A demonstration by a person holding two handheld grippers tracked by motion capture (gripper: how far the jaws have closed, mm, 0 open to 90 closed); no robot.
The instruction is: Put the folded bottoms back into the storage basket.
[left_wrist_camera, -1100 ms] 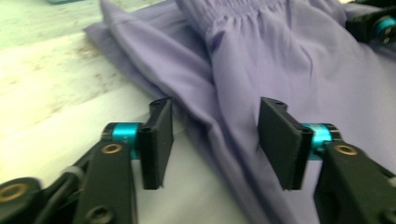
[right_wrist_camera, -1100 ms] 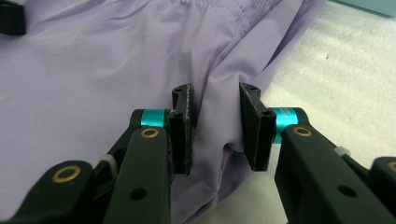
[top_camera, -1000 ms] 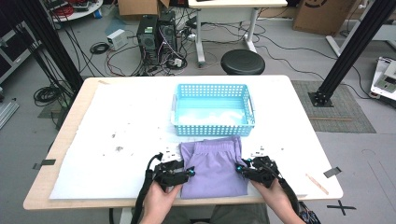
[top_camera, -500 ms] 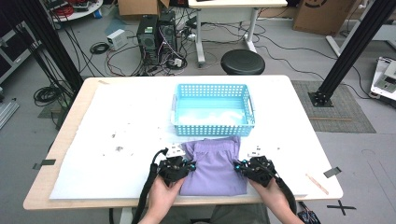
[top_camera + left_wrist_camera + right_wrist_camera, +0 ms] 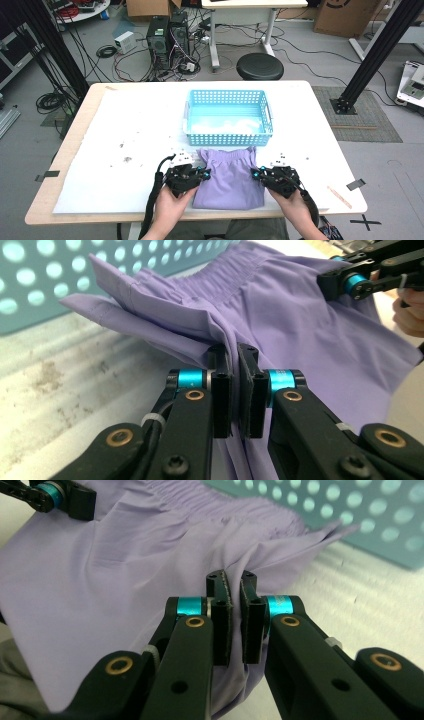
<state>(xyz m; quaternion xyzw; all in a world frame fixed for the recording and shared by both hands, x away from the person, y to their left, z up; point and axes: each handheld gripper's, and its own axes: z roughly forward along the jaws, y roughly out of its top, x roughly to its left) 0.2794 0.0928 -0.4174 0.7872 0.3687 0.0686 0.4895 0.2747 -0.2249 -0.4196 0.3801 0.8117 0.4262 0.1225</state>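
Note:
A purple garment (image 5: 229, 176) with a gathered waistband lies on the table in front of a light blue basket (image 5: 228, 97). My left gripper (image 5: 202, 173) is at its left edge, jaws shut on a fold of the purple cloth (image 5: 220, 335). At the right edge my right gripper (image 5: 255, 173) is shut on the cloth (image 5: 150, 560) as well. In the left gripper view my left gripper (image 5: 235, 352) pinches the fabric between its pads, and the right gripper (image 5: 350, 282) shows far off. The right gripper (image 5: 234, 582) holds a ridge of fabric the same way.
The basket stands mid-table just beyond the garment, its perforated wall (image 5: 30, 285) close to the waistband. A white sheet (image 5: 130, 130) covers the table, with dark specks at the left. Tape strips (image 5: 355, 184) lie near the right edge. Stool, computers and cables sit on the floor behind.
Both grippers have moved inward along the garment's side edges and a little away from the table's front edge. The cloth now bunches up at each gripper.

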